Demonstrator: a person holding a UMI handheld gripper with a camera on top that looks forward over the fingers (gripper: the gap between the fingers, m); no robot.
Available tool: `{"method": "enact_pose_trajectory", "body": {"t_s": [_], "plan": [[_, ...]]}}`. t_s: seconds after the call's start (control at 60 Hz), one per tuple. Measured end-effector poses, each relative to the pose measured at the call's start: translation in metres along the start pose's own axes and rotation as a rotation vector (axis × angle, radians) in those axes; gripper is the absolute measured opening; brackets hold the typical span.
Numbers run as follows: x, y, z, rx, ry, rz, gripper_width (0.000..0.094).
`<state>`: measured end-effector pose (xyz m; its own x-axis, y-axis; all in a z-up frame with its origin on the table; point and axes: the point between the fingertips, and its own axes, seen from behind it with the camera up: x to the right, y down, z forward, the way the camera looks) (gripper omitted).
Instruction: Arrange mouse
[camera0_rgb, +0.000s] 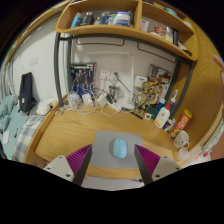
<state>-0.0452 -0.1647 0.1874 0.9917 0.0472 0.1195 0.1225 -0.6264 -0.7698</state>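
On the grey mat (112, 146) atop the wooden counter (70, 135), a small pale-blue plastic mouse (119, 148) lies just ahead of the spread fingers (113, 160), likely light, rigid and slick, best pinched across its sides.

A wooden tabletop (70, 135) stretches ahead of the gripper (113, 160), whose two fingers stand apart with an open gap between them. In that gap, just ahead of the fingertips, a light blue mouse (119, 148) sits on a grey mouse mat (108, 143); there is room on either side of the mouse. Left of the mat, the wood is bare well back toward the wall. To the right, bottles and small containers (170, 115) crowd the tabletop's edge. Along the back, cables and plugs (85, 98) clutter the wall side. A wooden shelf (125, 30) hangs overhead.
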Motion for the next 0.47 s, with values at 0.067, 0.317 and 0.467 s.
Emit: {"method": "enact_pose_trajectory", "body": {"t_s": [0.067,0.317,0.467], "plan": [[-0.01,-0.001,0.003,-0.01,0.017,0.003,0.085],[-0.009,-0.019,0.007,0.001,0.067,0.055,0.0851],[0.0,-0.019,0.007,-0.007,0.082,0.071,0.0849]]}}
